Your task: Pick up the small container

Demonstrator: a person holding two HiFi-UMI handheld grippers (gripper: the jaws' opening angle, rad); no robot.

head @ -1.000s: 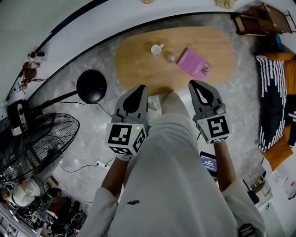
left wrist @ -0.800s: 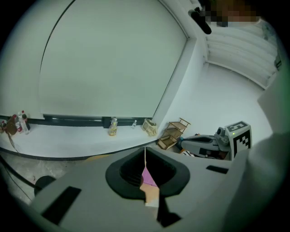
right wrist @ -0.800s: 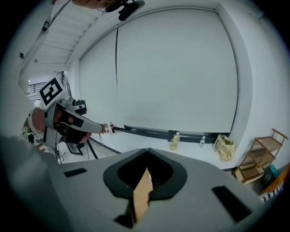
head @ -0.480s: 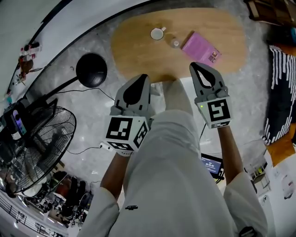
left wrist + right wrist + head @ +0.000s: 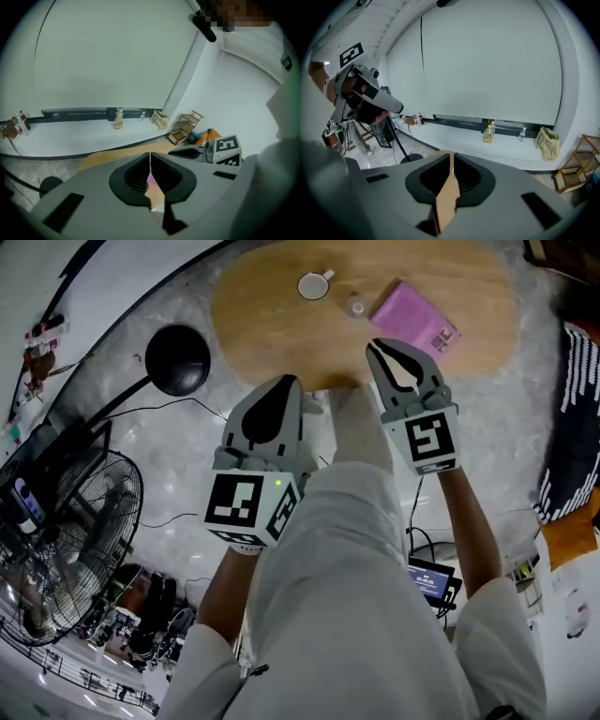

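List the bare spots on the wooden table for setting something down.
Bare: the left end of the table, left of and nearer than the white cup, and the right end beyond the pink book. Crowded: the far middle, where the cup, the small container and the book sit in a row, close together.

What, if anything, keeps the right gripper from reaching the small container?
Probably yes, it can: nothing lies between the right gripper and the small container, which stands apart from the cup and pink book. The shut jaws must open first.
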